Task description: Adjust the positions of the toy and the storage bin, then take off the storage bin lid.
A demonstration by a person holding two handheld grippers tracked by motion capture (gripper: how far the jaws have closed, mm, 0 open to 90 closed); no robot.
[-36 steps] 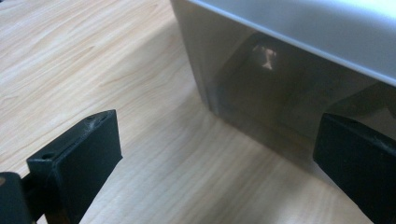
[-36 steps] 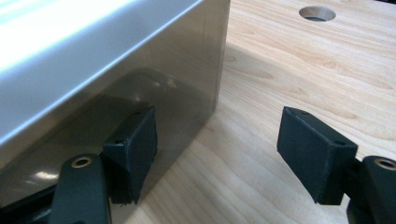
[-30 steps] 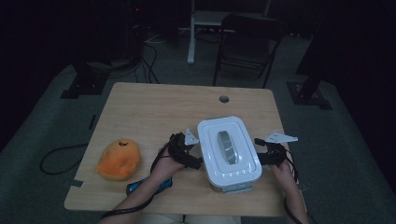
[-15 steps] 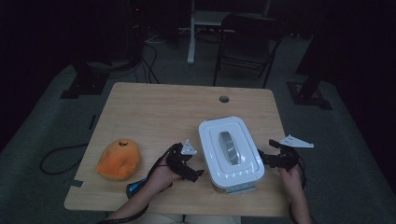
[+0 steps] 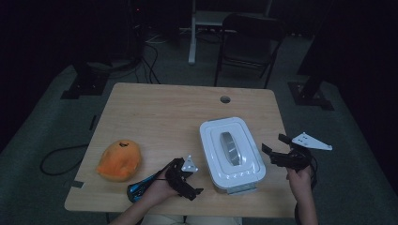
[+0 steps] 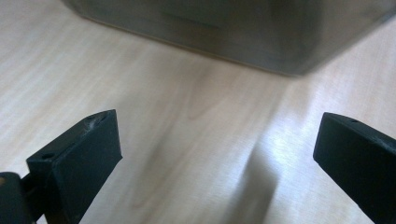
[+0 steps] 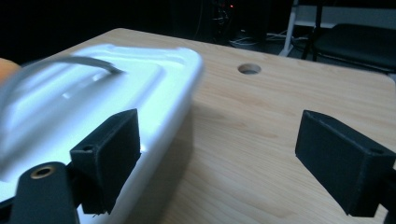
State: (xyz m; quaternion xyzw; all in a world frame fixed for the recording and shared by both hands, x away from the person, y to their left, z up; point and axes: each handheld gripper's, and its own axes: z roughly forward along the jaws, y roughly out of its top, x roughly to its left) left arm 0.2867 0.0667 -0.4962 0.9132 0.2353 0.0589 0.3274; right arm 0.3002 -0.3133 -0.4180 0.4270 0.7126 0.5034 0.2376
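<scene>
A white lidded container [image 5: 232, 152] with a grey handle [image 5: 229, 147] stands on the wooden table [image 5: 164, 117], right of centre near the front. My left gripper [image 5: 191, 179] is open just left of the container's front corner, a short gap away. In the left gripper view the jaws [image 6: 217, 154] stand wide over bare wood, facing the container's side [image 6: 224, 28]. My right gripper [image 5: 273, 143] is open at the container's right side, at the table's edge. In the right gripper view [image 7: 219, 154] its left jaw is beside the lid [image 7: 93, 102]; nothing lies between the jaws.
An orange rounded object [image 5: 118, 159] lies at the front left. A blue object [image 5: 141, 186] sits under the left hand near the front edge. A cable hole [image 5: 225, 99] is at the back right of the table. A chair [image 5: 248, 37] stands beyond the table.
Both grippers have drawn away from the container's sides: the left one toward the front edge, the right one outward to the table's right edge. The container has stayed put.
</scene>
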